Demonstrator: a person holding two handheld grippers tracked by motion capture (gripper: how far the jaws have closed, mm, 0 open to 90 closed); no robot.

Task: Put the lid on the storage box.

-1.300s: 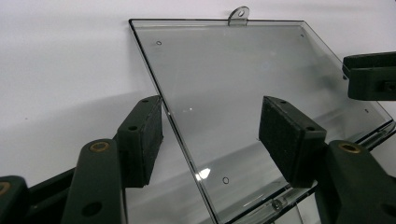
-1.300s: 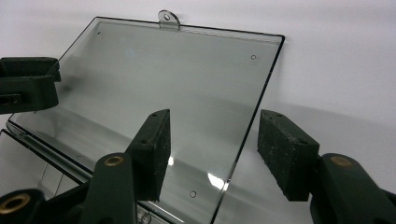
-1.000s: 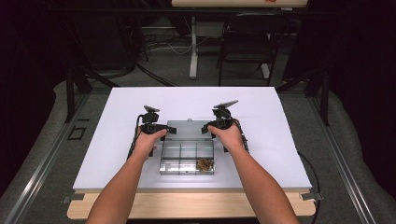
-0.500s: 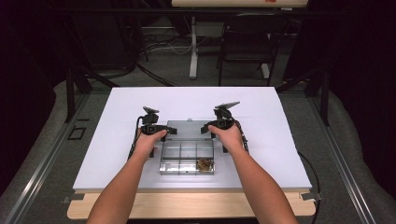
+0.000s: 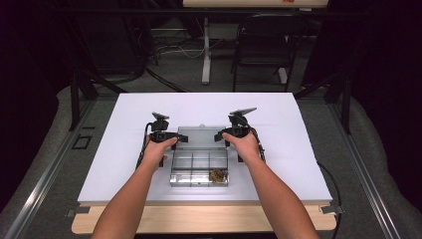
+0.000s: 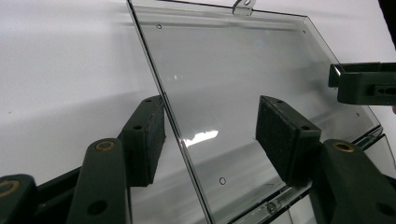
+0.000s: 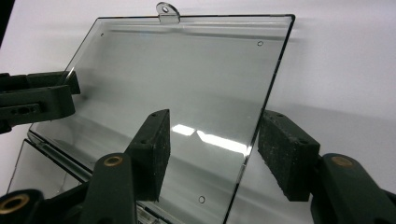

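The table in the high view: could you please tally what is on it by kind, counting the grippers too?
Clear compartment box with its lid open: 1
Brown clump in the box's near right compartment: 1
Black grippers, left gripper and right gripper, jaws astride the lid's side edges: 2
Total: 4

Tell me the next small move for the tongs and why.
Probably close both tongs on the clear lid. Each open pair straddles a side edge: left tongs at one, right tongs at the other. The lid stands open behind the compartment box, ungripped.
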